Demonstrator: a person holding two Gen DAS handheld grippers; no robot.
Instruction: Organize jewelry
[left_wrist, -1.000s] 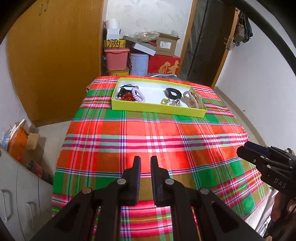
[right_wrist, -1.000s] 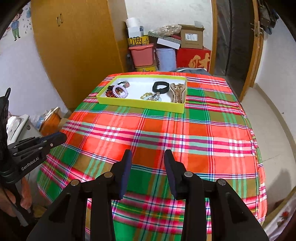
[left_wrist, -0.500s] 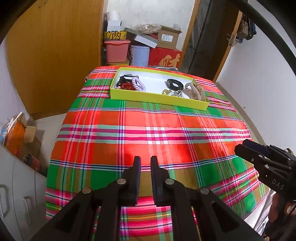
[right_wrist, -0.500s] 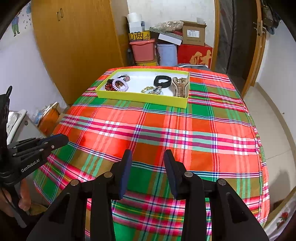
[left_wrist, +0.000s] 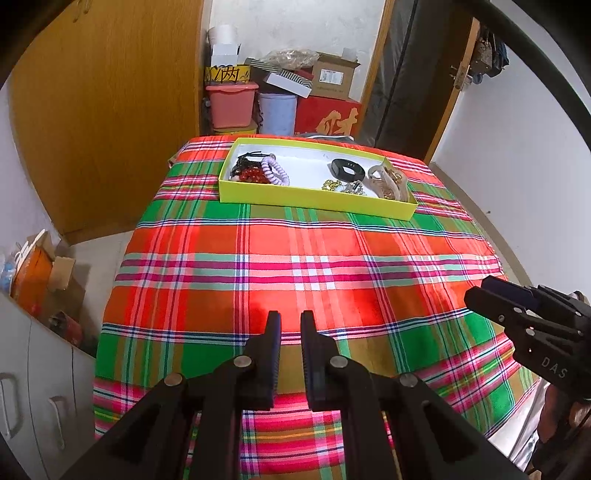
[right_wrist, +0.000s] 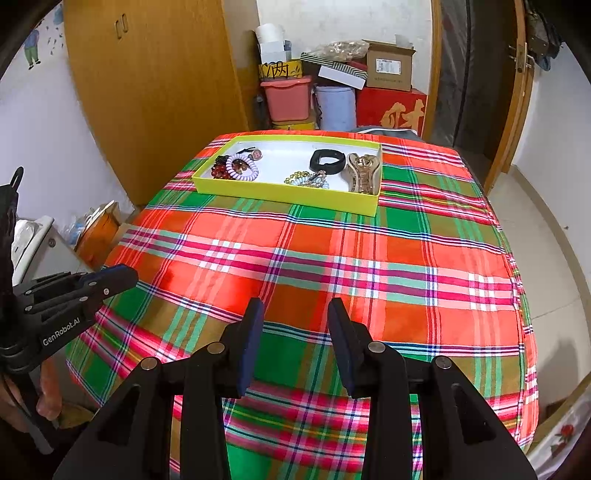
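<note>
A yellow tray (left_wrist: 314, 199) (right_wrist: 280, 195) sits at the far end of the plaid-covered table (left_wrist: 295, 266). It holds red beads (right_wrist: 218, 170), a lilac spiral hair tie (right_wrist: 242, 168), a black band (right_wrist: 327, 160), a gold chain (right_wrist: 306, 180) and a beige claw clip (right_wrist: 364, 173). My left gripper (left_wrist: 290, 321) is nearly closed and empty, low over the table's near edge. My right gripper (right_wrist: 295, 310) is open and empty, also near the front edge. Each gripper shows in the other's view: the right one (left_wrist: 480, 295), the left one (right_wrist: 125, 277).
A wooden wardrobe (right_wrist: 147, 92) stands left of the table. Boxes and a pink bin (right_wrist: 288, 98) are stacked behind it. A grey cabinet (left_wrist: 33, 369) and an orange box (left_wrist: 33, 273) lie at the left. A doorway (right_wrist: 476, 74) is at the right.
Both grippers have moved forward and slightly up toward the tray. Jaw openings are unchanged.
</note>
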